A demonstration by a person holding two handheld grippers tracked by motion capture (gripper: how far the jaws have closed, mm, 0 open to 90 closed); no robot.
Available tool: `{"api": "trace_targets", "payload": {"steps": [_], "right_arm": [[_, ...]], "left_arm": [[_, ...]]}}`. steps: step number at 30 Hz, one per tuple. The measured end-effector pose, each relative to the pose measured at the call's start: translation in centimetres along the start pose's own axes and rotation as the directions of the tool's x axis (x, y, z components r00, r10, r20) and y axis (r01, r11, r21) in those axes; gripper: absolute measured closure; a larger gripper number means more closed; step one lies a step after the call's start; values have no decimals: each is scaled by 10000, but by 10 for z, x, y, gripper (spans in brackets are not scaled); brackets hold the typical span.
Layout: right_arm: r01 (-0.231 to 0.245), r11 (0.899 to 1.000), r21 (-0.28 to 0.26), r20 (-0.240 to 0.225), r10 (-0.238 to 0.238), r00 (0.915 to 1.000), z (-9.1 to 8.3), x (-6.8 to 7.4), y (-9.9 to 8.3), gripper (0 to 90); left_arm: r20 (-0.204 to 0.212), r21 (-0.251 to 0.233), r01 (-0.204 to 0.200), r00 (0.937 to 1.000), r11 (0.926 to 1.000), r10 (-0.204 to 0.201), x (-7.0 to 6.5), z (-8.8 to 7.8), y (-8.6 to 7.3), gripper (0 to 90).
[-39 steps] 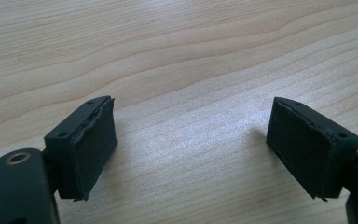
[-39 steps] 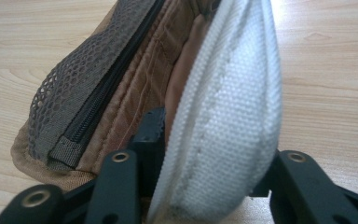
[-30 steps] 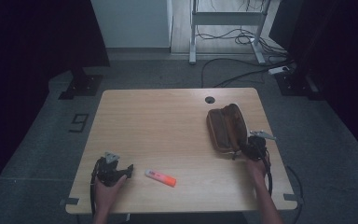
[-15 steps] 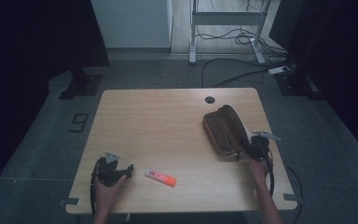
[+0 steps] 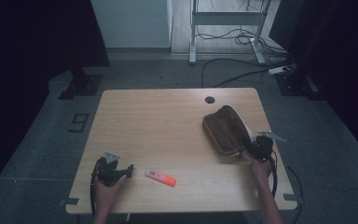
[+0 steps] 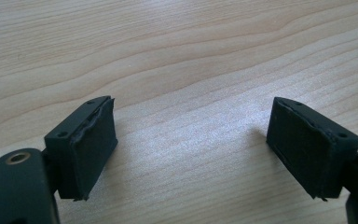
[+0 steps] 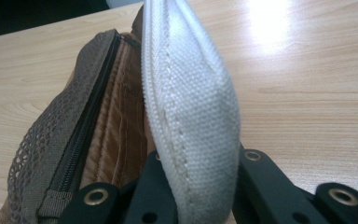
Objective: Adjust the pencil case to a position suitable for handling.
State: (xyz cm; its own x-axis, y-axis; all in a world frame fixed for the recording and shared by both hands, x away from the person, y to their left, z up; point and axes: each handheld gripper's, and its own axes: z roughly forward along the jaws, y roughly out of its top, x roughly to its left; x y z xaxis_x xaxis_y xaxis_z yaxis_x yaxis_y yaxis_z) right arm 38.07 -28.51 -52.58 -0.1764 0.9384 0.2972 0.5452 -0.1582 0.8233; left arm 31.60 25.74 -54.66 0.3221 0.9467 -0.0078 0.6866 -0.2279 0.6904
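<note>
A wooden tabletop (image 5: pixel 168 126) stands on a grey floor (image 5: pixel 42 154). An orange and white marker (image 5: pixel 160 177), or maybe a small tube, lies near the front edge. A small round dark hole (image 5: pixel 209 99) sits near the far edge. Behind the tabletop, black cables (image 5: pixel 233 74) curl on the floor beside a white metal frame (image 5: pixel 223 18). A white power strip (image 5: pixel 278 70) lies by them. A black flat stand foot (image 5: pixel 79 86) rests at the far left.
</note>
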Motion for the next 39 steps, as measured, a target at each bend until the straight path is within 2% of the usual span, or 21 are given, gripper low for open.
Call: {"api": "trace_targets", "payload": {"steps": [9,26,28,35,39], "right_arm": [[-198,9995,-246,-253,192,9995,-3,-2,1,828],[18,9992,-398,-889,-54,9960,-9,0,4,827],[218,9986,-473,-1029,-266,9943,-10,1,5,827],[445,9974,-563,-1366,-518,9893,-13,6,7,827],[725,9952,-662,-1662,-826,9826,-13,10,8,826]], "left_arm": [[0,-1,2,10000,10000,-2,0,0,0,156],[1,0,3,10000,10000,-3,0,0,0,156],[0,-2,2,10000,10000,-2,0,0,0,156],[1,-1,1,10000,10000,-1,0,0,0,156],[0,-2,2,10000,10000,-2,0,0,0,156]]}}
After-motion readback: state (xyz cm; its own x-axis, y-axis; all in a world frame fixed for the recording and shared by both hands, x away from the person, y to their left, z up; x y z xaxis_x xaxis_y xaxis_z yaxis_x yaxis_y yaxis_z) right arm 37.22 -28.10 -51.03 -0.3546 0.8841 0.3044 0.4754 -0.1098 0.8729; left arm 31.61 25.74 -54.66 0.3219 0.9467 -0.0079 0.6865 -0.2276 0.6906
